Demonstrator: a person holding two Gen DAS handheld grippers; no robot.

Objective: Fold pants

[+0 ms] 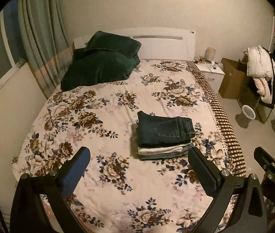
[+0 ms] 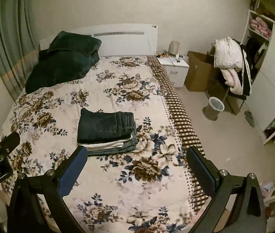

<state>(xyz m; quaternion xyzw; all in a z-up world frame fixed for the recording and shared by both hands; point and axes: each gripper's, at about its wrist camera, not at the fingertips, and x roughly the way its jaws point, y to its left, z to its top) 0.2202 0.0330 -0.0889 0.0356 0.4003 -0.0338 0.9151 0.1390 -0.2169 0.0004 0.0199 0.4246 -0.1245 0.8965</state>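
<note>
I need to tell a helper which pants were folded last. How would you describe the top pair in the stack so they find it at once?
Start at the bed with the flowered cover; near its right side sits one stack of folded pants. The pair on top is the dark blue jeans, back pocket facing up. The white pair lies just under it, with faded blue ones at the bottom.

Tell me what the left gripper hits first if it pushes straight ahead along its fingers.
Probably the floral bedspread, just left of the stack of folded pants. The left gripper is open, empty and raised above the bed; the stack sits slightly right of its centre line. Depth is hard to judge through the fisheye.
</note>
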